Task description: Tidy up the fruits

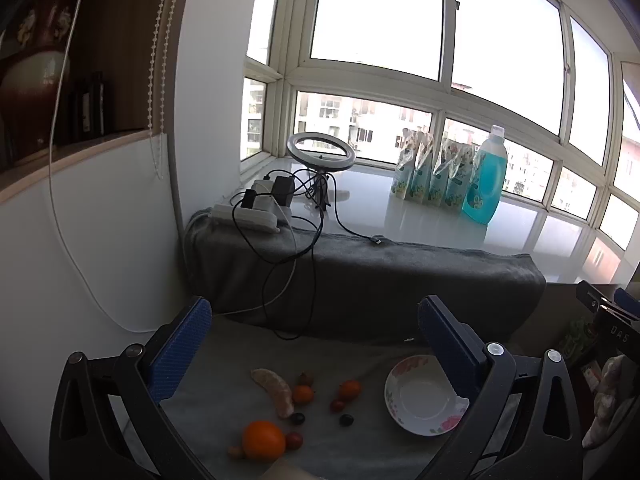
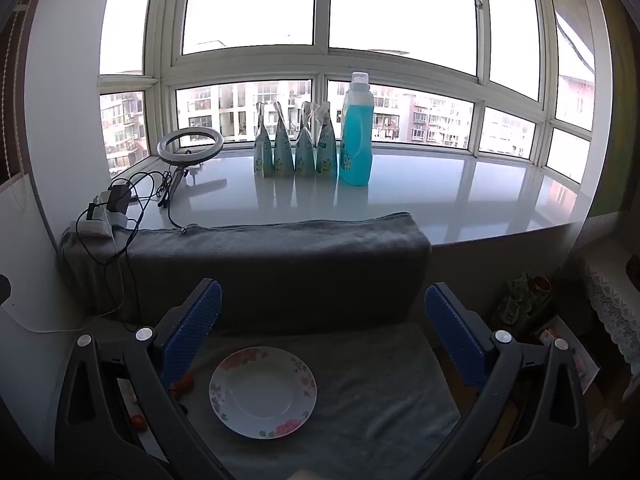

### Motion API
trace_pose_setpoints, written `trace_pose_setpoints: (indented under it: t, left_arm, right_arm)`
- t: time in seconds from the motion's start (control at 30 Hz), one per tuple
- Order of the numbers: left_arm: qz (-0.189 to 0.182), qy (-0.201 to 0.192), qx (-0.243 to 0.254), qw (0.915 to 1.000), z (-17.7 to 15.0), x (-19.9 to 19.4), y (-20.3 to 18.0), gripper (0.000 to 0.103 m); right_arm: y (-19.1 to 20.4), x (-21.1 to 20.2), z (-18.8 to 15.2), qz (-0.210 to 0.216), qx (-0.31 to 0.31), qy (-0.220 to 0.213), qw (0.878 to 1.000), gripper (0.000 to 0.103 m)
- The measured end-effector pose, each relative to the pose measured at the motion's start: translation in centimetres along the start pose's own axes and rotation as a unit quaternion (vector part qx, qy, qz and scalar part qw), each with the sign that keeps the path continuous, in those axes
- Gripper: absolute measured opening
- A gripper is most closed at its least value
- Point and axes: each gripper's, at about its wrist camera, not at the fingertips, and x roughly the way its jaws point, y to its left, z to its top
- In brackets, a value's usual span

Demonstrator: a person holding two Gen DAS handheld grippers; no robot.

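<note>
Both grippers are released, jaws spread wide and grasping nothing. The left gripper (image 1: 316, 344) hangs above the grey-clothed surface (image 1: 360, 436) with the fruit scattered below and between its jaws: a large orange (image 1: 263, 440) nearest the camera, a peeled citrus segment (image 1: 276, 390) beyond it, two small orange fruits (image 1: 302, 394) (image 1: 350, 389), and several dark and red berry-sized pieces (image 1: 297, 418) among them. The floral plate (image 2: 263, 392) lies empty, below and between the right gripper's (image 2: 323, 312) jaws, and partly behind the left gripper's right-hand jaw in the left wrist view.

Risks, as judged:
- The small round pieces will likely roll on the cloth if nudged by a descending jaw; the pieces lie close together, so reaching for one may disturb its neighbours.
- The peeled segment looks soft; a hard squeeze could crush it.
- The plate is shallow, so a dropped round fruit could run off its rim.

Surroundings: beyond the jaws, a towel-draped ledge (image 2: 280, 240) carries a power strip with trailing cables (image 1: 260, 204), a ring light (image 1: 320, 151), refill pouches (image 2: 296, 152) and a blue detergent bottle (image 2: 356, 136). All stand well apart from the fruit; nothing obstructs the route to the plate.
</note>
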Motion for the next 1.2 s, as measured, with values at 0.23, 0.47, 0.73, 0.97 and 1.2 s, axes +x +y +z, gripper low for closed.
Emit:
trace_pose_setpoints:
  t: [0.23,0.47,0.73,0.97,1.2]
  left_arm:
    - [-0.003,-0.003,0.002,1.0,0.23,-0.18,-0.09,0.102]
    - [-0.004,-0.004,-0.001,1.0,0.22,-0.31,-0.09,0.102]
    - [-0.005,-0.005,-0.002,1.0,0.22,-0.45,0.02,0.102]
    - [-0.007,-0.007,-0.002,0.9999,0.2,-0.61,0.12,0.102]
    - [-0.007,-0.009,-0.001,0.9999,0.11,-0.79,-0.03,0.102]
  right_arm:
    - [-0.02,-0.07,0.06,0.0,0.001,0.0,1.0,0.103]
    - [-0.04,-0.2,0.02,0.0,0.002,0.0,1.0,0.103]
    - [-0.08,-0.4,-0.01,0.001,0.002,0.0,1.0,0.103]
    - [-0.32,-0.55,0.01,0.001,0.003,0.001,1.0,0.103]
    - [-0.01,-0.4,-0.12,0.001,0.002,0.001,1.0,0.103]
